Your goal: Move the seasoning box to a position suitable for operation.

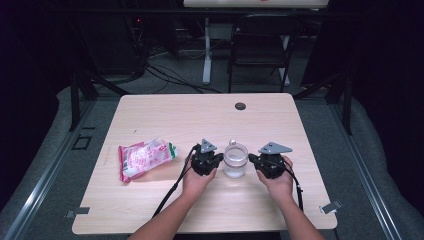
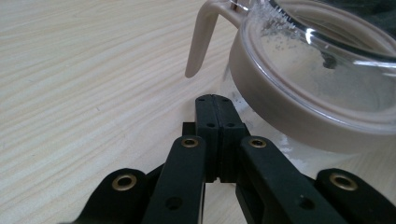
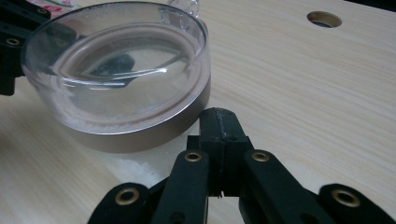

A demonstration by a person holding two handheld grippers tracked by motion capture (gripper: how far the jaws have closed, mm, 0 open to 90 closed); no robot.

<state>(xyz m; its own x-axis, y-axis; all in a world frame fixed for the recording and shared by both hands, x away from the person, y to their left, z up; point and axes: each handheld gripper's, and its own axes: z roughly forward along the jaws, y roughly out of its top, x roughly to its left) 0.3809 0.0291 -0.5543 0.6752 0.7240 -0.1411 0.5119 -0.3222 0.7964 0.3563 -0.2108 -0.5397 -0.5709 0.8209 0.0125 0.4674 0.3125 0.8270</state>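
A clear glass jar with a beige collar and a clear lid stands on the wooden table between my two grippers. My left gripper rests just left of it, jaws shut and empty. Its own view puts the closed tips right at the jar's beige band, beside a beige clasp. My right gripper sits just right of the jar, also shut with nothing held. In the right gripper view its tips almost meet the jar's collar.
A pink and white plastic packet lies on the table to the left of my left hand. A round cable hole sits near the far edge. A dark folding chair stands beyond the table.
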